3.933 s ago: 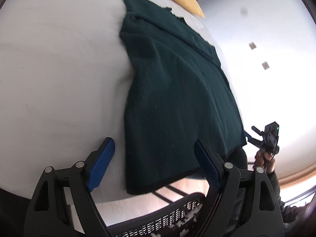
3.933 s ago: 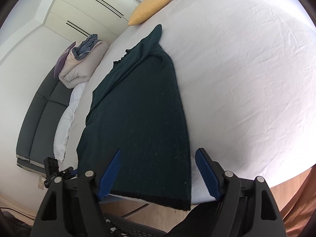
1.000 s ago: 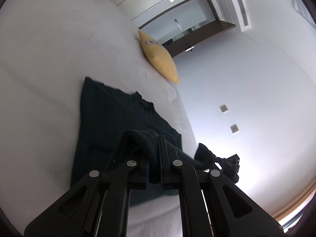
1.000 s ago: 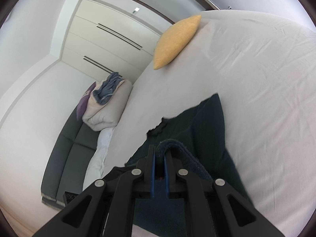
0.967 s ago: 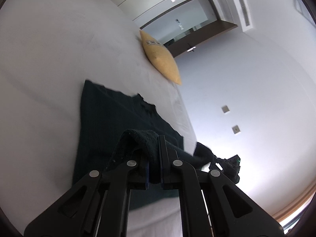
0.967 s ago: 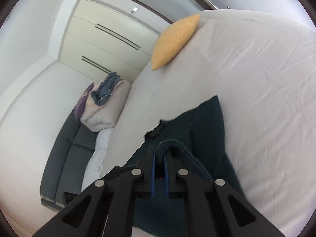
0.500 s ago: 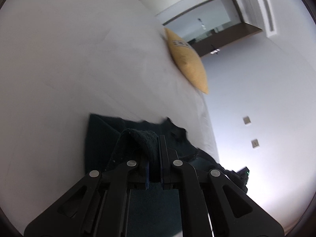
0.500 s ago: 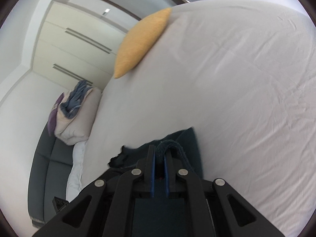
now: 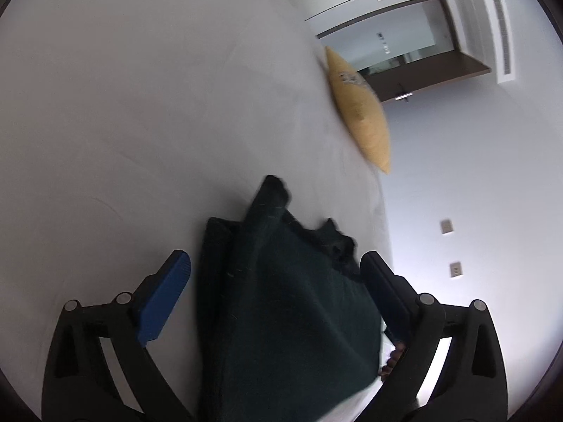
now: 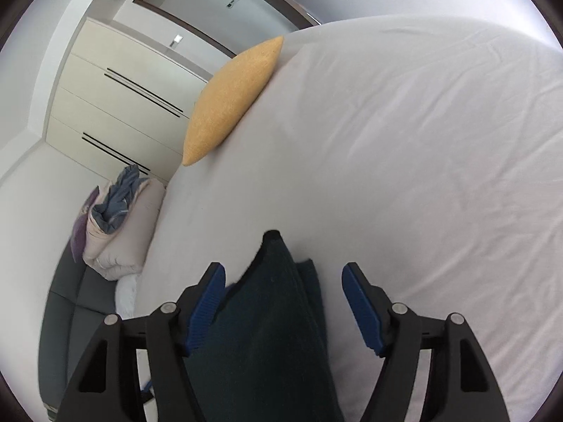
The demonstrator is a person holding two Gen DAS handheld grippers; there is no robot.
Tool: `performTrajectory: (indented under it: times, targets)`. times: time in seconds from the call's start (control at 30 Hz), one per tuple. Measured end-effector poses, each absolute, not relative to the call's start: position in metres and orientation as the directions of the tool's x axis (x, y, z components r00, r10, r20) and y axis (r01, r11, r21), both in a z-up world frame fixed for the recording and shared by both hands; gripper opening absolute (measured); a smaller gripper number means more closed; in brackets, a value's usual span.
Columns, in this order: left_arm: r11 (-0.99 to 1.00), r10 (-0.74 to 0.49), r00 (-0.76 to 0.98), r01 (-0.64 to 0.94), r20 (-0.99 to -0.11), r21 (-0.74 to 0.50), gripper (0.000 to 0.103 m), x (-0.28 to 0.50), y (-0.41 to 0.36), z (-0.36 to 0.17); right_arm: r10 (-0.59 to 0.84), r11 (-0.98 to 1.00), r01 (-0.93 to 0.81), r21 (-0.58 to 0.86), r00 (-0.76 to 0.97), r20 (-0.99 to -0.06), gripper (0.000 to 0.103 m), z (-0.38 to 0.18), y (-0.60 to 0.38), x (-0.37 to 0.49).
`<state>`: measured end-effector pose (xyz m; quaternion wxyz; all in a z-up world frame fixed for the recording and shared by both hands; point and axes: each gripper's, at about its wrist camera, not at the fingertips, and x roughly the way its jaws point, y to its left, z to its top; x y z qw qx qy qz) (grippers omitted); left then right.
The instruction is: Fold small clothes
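Left wrist: cushion [image 9: 362, 112] print unreadable; both hand-held grippers opening, garment [image 9: 281, 299] between, unpressed.

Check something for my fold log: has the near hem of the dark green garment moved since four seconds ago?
Yes. The dark green garment is now doubled over, its hem carried up the bed toward the yellow pillow; both grippers' fingers are opening off it.

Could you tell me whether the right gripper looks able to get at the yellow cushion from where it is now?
Probably yes, with a long reach. The right gripper has its jaws opening, the dark green garment lying loose between them, and only bare white sheet lies between it and the yellow cushion at the bed's far edge.
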<state>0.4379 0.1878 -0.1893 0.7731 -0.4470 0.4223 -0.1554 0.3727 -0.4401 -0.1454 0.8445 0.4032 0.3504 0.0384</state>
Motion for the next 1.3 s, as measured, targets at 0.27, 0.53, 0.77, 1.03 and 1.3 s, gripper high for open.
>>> performTrajectory:
  times: [0.27, 0.53, 0.77, 1.03, 1.3]
  targets:
    - [0.706, -0.569, 0.512, -0.098, -0.644, -0.702, 0.097, 0.371, 0.146, -0.176, 0.287, 0.865, 0.121, 0.486, 0.675, -0.679, 0.073, -0.120, -0.410, 0.327]
    - [0.772, -0.516, 0.507, -0.074, -0.690, -0.631, 0.044, 0.343, 0.120, -0.187, 0.284, 0.912, 0.066, 0.405, 0.609, -0.740, 0.064, -0.135, -0.386, 0.292]
    - [0.816, -0.474, 0.497, -0.063, -0.727, -0.575, 0.018, 0.340, 0.117, -0.196, 0.262, 0.929, 0.056, 0.365, 0.598, -0.758, 0.039, -0.142, -0.378, 0.279]
    - [0.858, -0.425, 0.522, -0.026, -0.739, -0.512, 0.010, 0.316, 0.112, -0.192, 0.239, 0.937, 0.070, 0.342, 0.587, -0.774, 0.010, -0.144, -0.373, 0.281]
    - [0.829, -0.440, 0.542, -0.060, -0.716, -0.555, 0.009, 0.303, 0.116, -0.203, 0.261, 0.919, 0.095, 0.382, 0.581, -0.771, 0.010, -0.152, -0.382, 0.278]
